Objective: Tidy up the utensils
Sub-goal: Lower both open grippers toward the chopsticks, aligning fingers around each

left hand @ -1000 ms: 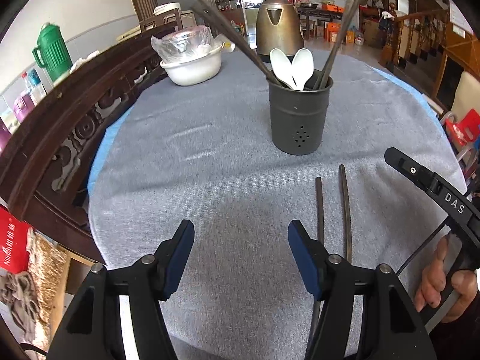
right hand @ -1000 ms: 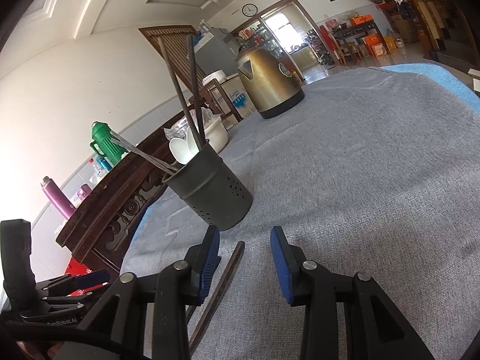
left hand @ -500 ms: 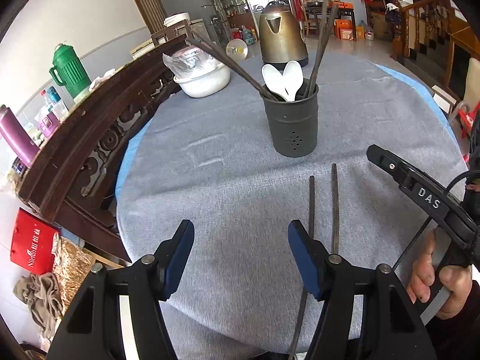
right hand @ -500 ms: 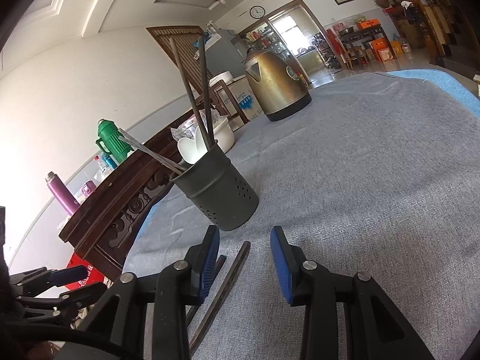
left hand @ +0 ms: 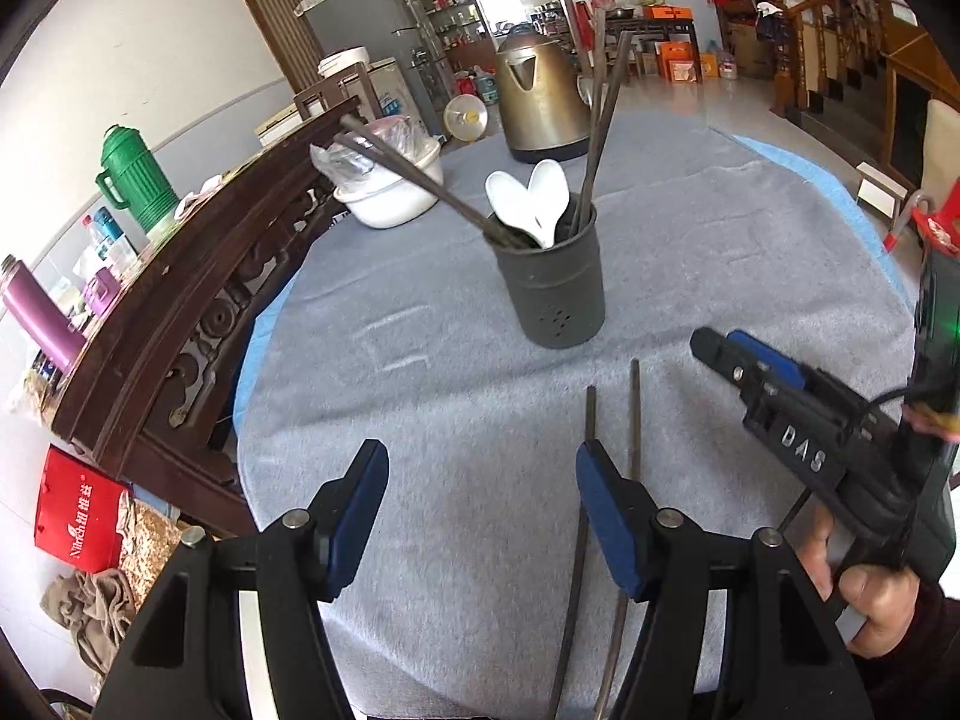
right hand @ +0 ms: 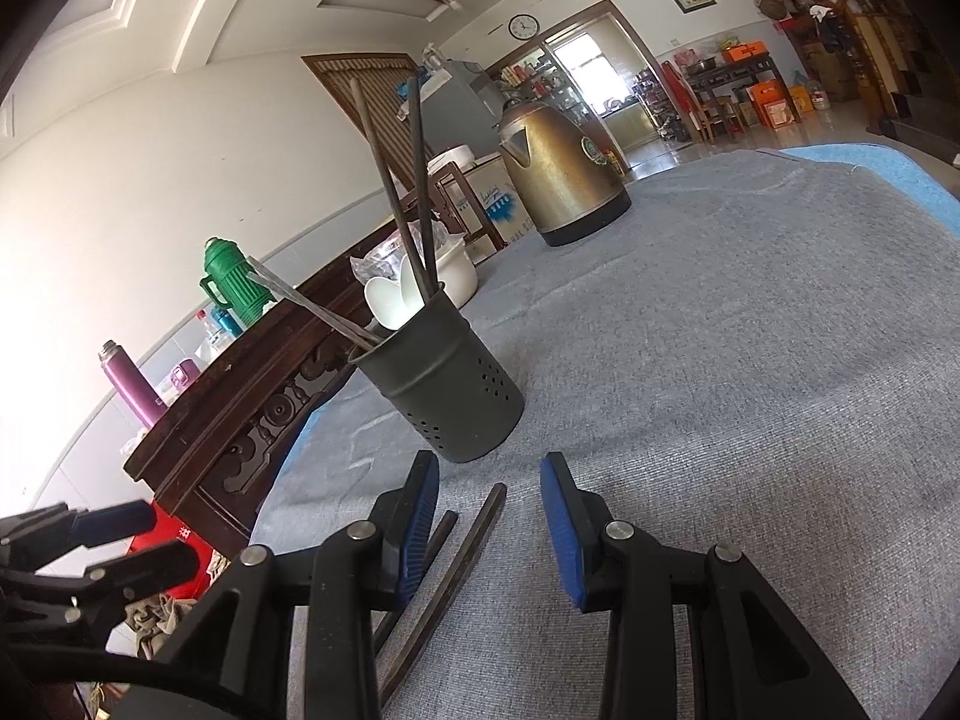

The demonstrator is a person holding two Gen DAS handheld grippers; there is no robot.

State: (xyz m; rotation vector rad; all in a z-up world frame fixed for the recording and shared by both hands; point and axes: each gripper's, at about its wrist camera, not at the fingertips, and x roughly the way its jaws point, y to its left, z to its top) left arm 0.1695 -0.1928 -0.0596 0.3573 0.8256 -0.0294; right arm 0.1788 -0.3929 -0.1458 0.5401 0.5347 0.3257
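Two dark chopsticks [right hand: 462,552] lie side by side on the grey tablecloth [right hand: 750,390], long axes pointing toward 12 o'clock at the dark utensil holder [right hand: 450,384], which already holds chopsticks and white spoons. The right gripper [right hand: 487,516] is nearer: its jaws stand apart and empty, with one stick between them and the other under its left finger. The left gripper [left hand: 483,498], also apart and empty, hangs just beside the pair, which lies at its 3 o'clock.

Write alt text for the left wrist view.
The open left gripper hovers over a grey tablecloth where two dark chopsticks lie beside it. Beyond stands a dark utensil holder with spoons and chopsticks; the right gripper is at right.
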